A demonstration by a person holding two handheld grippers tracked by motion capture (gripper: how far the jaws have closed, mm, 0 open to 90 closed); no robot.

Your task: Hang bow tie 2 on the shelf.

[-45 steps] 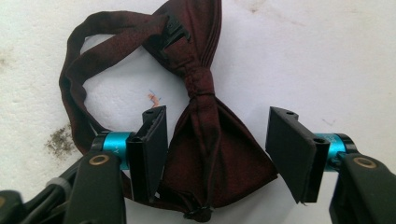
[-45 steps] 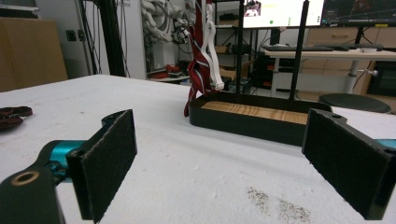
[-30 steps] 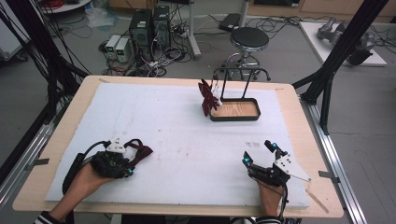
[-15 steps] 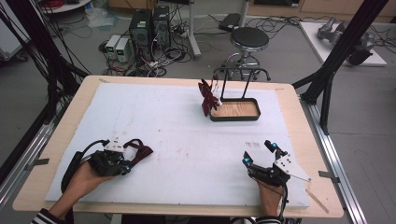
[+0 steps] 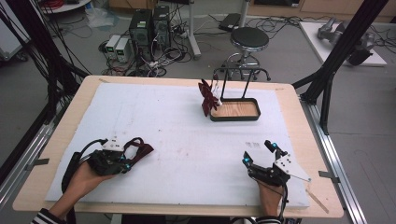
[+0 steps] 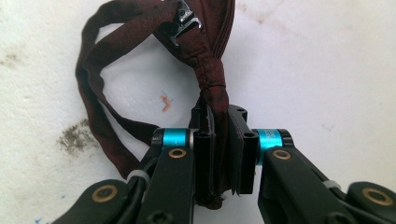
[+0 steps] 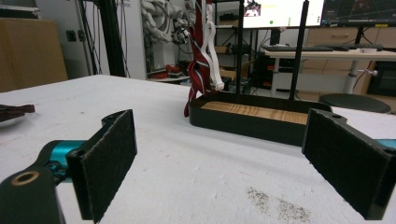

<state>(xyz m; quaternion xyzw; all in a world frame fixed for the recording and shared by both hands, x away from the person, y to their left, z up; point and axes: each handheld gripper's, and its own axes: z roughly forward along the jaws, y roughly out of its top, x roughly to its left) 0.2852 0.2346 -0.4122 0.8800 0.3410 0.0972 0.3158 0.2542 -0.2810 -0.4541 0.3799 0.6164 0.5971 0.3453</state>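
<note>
A dark maroon fabric band (image 6: 205,60) with a small metal clip lies looped on the white mat at the near left (image 5: 140,148). My left gripper (image 6: 219,121) is shut on the band's bunched knot, which is pinched between the pads, and a hand holds it low on the mat (image 5: 123,161). My right gripper (image 5: 258,151) rests at the near right, jaws open with nothing between them (image 7: 219,172). It faces a black stand with a wooden tray base (image 7: 247,123) at the far middle (image 5: 233,116). Red ties (image 5: 207,95) hang from the stand's left side (image 7: 198,65).
A white mat (image 5: 187,140) covers most of the wooden table (image 5: 299,107). Black frame posts (image 5: 327,70) rise at both sides. A stool (image 5: 250,39) and computer boxes (image 5: 149,23) stand on the floor beyond the far edge.
The left gripper's jaws have drawn together on the maroon band. Both hands stay where they were.
</note>
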